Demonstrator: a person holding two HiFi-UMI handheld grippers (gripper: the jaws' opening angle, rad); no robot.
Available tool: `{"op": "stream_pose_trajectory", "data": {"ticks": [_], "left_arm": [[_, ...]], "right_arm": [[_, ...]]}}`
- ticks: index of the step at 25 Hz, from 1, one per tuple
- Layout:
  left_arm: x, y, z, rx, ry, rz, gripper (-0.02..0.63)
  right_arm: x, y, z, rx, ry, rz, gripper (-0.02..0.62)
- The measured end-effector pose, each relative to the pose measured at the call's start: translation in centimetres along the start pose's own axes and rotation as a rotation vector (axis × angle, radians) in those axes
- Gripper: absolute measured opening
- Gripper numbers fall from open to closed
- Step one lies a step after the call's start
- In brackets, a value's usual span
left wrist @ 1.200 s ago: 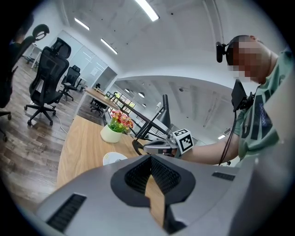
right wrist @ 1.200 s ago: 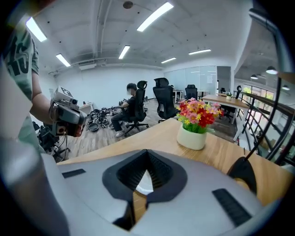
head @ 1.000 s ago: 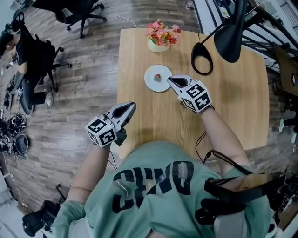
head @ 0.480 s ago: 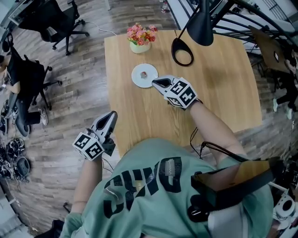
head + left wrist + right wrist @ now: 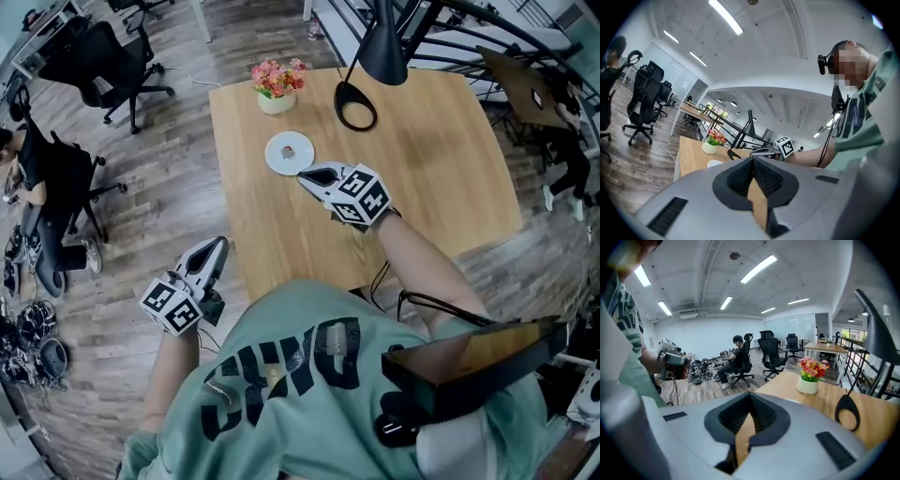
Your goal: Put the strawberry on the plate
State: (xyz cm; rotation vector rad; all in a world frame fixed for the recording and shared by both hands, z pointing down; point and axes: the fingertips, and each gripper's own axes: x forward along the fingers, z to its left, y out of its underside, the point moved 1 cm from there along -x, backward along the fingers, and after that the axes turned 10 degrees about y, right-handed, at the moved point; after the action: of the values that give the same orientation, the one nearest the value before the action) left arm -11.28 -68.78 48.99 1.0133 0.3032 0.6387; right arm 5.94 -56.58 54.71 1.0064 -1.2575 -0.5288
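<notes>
The strawberry [image 5: 290,150] lies in the middle of the white plate [image 5: 277,161], upper left of the wooden table [image 5: 422,169]. Nothing else is on the plate. Above it, near the far edge, stands a flower pot [image 5: 276,89], with the lamp's ring base [image 5: 355,105] to its right. The right half of the tabletop is bare.

The right gripper [image 5: 305,175] hangs over the table with its tips just beside the plate's lower right rim, jaws closed on nothing. The left gripper [image 5: 221,242], lower left, is off the table's left edge over the plank floor [image 5: 159,187], its jaws also together and empty. Office chairs [image 5: 103,56] stand well apart, at upper left.
</notes>
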Motion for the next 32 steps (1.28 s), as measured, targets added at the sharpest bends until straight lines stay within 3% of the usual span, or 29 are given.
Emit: {"op": "stream_pose_trajectory", "data": {"ticks": [8, 15, 22, 32], "left_arm": [[0.8, -0.9, -6.0, 0.053, -0.111, -0.07, 0.005], [8.0, 0.6, -11.6, 0.027, -0.165, -0.127, 0.005], [12.9, 1.3, -14.9, 0.031, -0.117, -0.076, 0.005], [9.5, -3.0, -12.8, 0.119, 0.024, -0.05, 0.005]], "right_arm": [[-6.6, 0.2, -1.7, 0.03, -0.069, -0.079, 0.005], [-13.1, 3.7, -5.7, -0.017, -0.169, -0.088, 0.005], [-15.9, 6.3, -8.2, 0.036, -0.188, -0.092, 0.005], [-17.3, 1.5, -5.5, 0.092, -0.069, -0.193, 0.005]]}}
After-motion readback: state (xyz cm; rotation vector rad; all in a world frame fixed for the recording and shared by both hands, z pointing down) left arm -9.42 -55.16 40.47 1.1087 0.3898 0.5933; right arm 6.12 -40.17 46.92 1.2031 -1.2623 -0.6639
